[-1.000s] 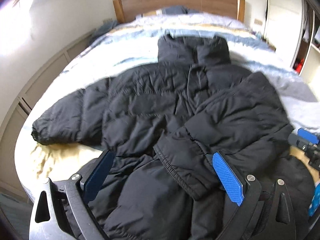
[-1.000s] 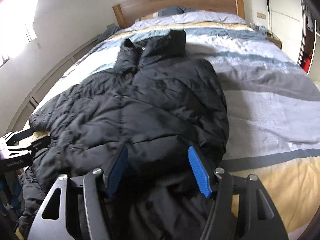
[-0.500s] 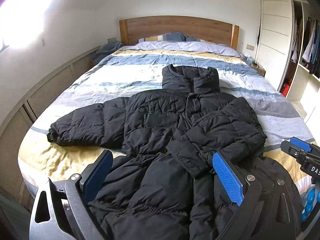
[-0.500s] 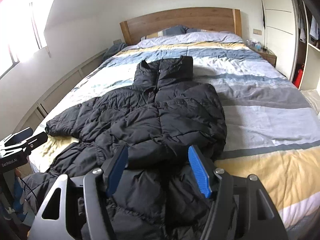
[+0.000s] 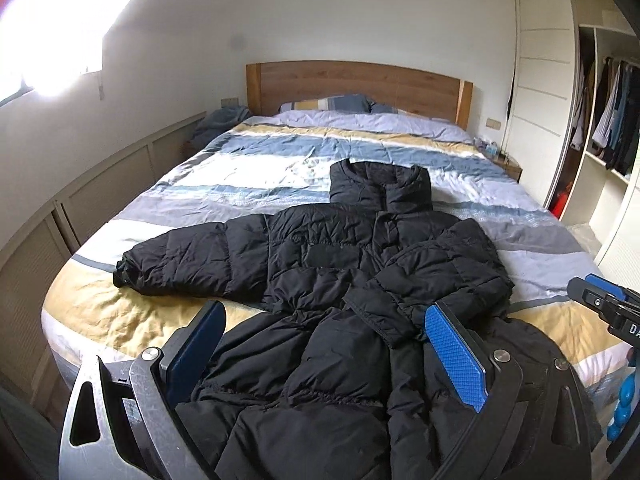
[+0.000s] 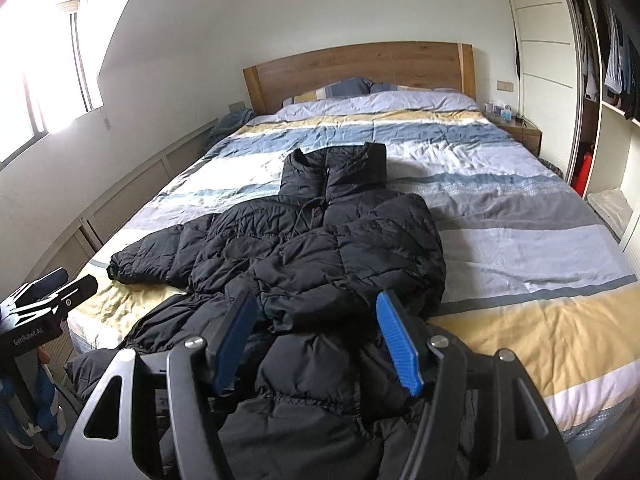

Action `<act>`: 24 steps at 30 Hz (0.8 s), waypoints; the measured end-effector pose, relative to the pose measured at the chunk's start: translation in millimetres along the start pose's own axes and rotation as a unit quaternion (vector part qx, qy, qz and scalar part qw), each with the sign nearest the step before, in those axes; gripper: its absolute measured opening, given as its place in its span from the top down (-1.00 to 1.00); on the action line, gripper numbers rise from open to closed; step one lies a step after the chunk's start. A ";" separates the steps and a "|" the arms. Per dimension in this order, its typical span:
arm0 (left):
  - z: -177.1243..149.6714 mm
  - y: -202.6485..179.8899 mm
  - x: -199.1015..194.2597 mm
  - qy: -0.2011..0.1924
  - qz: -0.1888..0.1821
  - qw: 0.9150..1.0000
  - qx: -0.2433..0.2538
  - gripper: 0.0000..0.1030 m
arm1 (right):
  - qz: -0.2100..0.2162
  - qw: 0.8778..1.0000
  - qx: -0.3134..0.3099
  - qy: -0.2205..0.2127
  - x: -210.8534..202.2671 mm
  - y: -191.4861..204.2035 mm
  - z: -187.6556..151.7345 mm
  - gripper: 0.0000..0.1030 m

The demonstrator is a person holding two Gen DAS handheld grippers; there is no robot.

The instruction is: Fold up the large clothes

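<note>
Left wrist — black puffer jacket (image 5: 352, 280) on bed (image 5: 280, 168).

I see the black jacket (image 5: 340, 264) spread on the striped bed (image 5: 280, 160), collar toward the headboard (image 5: 360, 84). One sleeve lies stretched out to the left; the other is folded across the front. My left gripper (image 5: 324, 348) has its blue pads wide apart with the jacket's hem bunched between them. The right gripper (image 5: 604, 304) shows at the right edge.

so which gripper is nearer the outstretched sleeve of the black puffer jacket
Left. The left gripper sits at the hem just below the outstretched sleeve of the black puffer jacket; the right gripper is beyond the folded-in sleeve.
</note>
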State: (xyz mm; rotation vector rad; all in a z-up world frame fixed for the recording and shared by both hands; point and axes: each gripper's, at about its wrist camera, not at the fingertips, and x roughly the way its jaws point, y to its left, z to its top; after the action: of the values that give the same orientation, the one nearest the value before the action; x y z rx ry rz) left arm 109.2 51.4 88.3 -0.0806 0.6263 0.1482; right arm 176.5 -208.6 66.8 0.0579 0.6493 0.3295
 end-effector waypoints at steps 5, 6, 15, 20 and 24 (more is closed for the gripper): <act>-1.8 12.2 -11.6 -0.012 -0.007 1.000 -0.009 -0.92 | -0.007 1.000 -0.002 -0.004 -8.3 9.0 1.8 -0.19; -2.0 17.4 -13.4 -0.014 -0.011 1.000 -0.015 -0.92 | -0.010 1.000 0.000 -0.004 -9.2 10.3 1.7 -0.19; -4.0 55.5 -23.0 -0.023 -0.036 0.998 -0.045 -0.92 | -0.044 0.999 0.013 0.007 -2.4 20.8 1.1 -0.19; -5.6 81.3 -22.7 -0.022 -0.044 0.997 -0.061 -0.92 | -0.061 0.998 0.013 0.012 0.3 33.4 3.7 -0.19; -8.0 106.3 -21.3 -0.019 -0.044 0.996 -0.073 -0.92 | -0.068 0.998 0.009 0.015 4.1 45.2 7.3 -0.19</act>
State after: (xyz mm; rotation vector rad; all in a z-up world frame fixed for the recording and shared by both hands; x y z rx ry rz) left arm 70.3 152.9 91.2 -0.2449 0.5732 0.1102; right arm 171.1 -164.1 77.2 0.0247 0.6830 0.1936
